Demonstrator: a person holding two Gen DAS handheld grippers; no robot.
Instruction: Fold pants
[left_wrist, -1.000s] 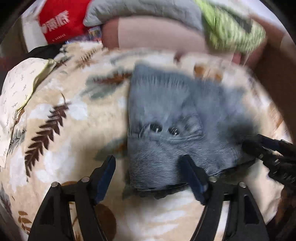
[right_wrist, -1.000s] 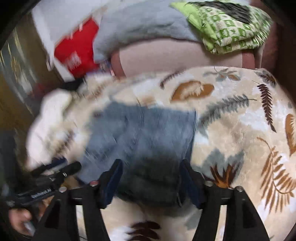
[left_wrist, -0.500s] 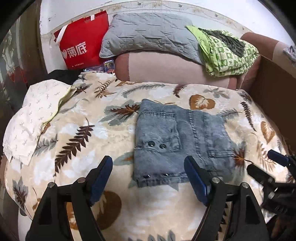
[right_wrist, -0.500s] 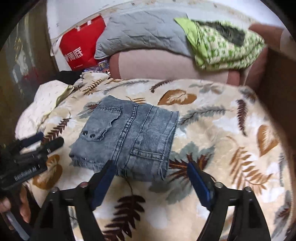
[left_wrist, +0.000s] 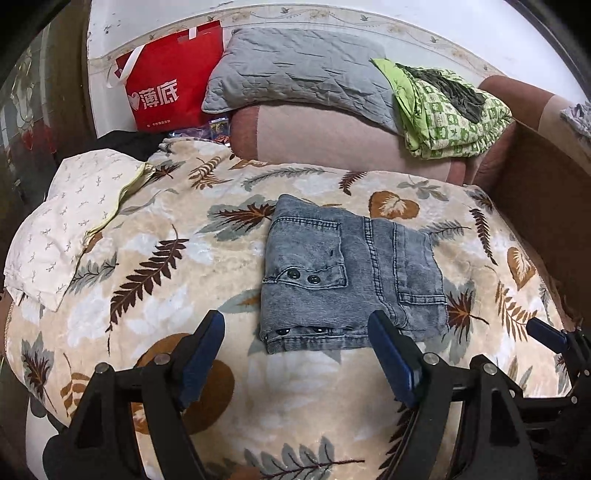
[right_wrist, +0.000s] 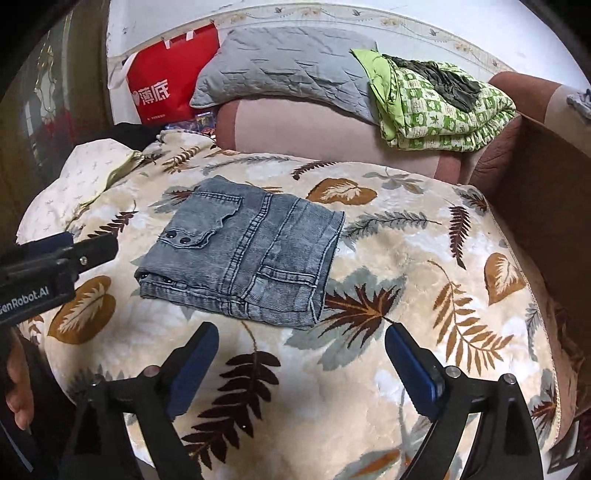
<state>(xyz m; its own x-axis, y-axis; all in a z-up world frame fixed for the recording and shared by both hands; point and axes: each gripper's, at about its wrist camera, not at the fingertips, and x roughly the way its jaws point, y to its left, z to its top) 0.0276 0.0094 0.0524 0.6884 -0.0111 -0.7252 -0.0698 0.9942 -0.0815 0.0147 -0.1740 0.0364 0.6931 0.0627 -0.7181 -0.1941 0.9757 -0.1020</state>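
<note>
- Folded into a compact, nearly square packet, the grey-blue corduroy-like denim pants (left_wrist: 351, 280) lie flat near the middle of the cream plush blanket with brown and grey leaf prints (left_wrist: 177, 280).
- Its slightly longer side runs left to right in the left wrist view; the edge with two dark snaps and stacked layers faces the cameras, and a flap pocket with two more snaps sits on top at the left.
- In the right wrist view the packet lies skewed, its near-left corner toward the left gripper (right_wrist: 94, 249).
- That gripper (left_wrist: 295, 354) hovers over the near edge, blue pads wide apart, gripping nothing.
- The right gripper (right_wrist: 301, 350) is clear of the pants, its jaws opening and empty.
- Beyond the blanket sit a pink-brown sofa back (left_wrist: 332, 136), a grey quilted pillow (left_wrist: 299, 74), a green patterned folded quilt (left_wrist: 450, 114) and a red shopping bag with white characters (left_wrist: 170, 92).
</note>
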